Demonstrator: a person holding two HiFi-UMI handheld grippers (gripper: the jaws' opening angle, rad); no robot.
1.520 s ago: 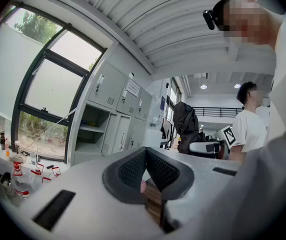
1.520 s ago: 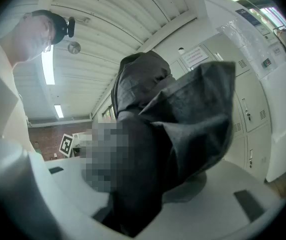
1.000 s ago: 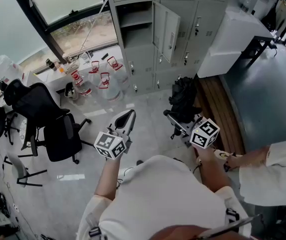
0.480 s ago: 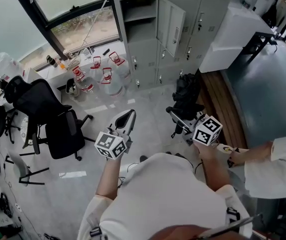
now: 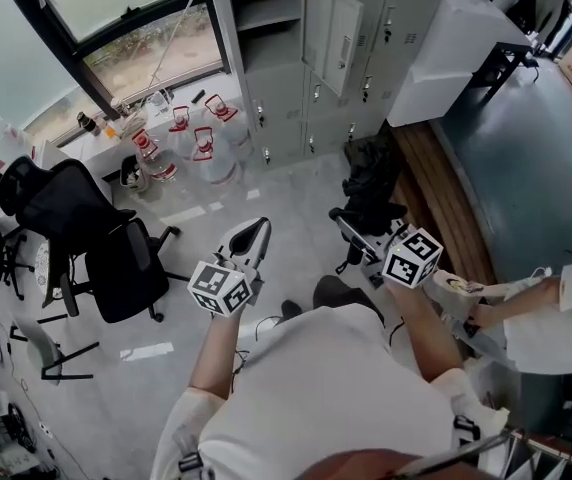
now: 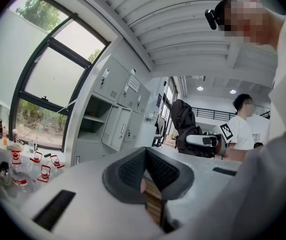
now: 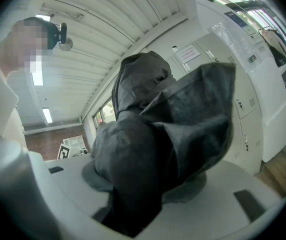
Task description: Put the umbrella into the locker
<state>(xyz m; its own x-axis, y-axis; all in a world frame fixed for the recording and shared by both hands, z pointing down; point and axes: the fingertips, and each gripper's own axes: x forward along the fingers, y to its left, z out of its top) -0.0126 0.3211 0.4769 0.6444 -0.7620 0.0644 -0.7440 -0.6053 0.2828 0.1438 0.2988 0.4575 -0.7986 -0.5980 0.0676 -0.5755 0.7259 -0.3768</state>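
A grey floor point(image 5: 216, 218) is spreading below you, with a window point(image 5: 116, 28) and a bank of lockers beyond. One open locker point(image 5: 271, 18) is waiting there with its door swung aside. Your right gripper point(image 5: 361, 240) is clenching the umbrella point(image 5: 371, 193), well short of that open locker. The bundle is looking light, soft and loose, its black cloth point(image 7: 148, 129) billowing, so you are better off gripping the stiff core than the fabric. Its long axis is running out from the jaws toward the open locker; I cannot tell which end is leading. Your left gripper point(image 5: 251, 240) is hanging beside it, jaws pressed together on nothing.
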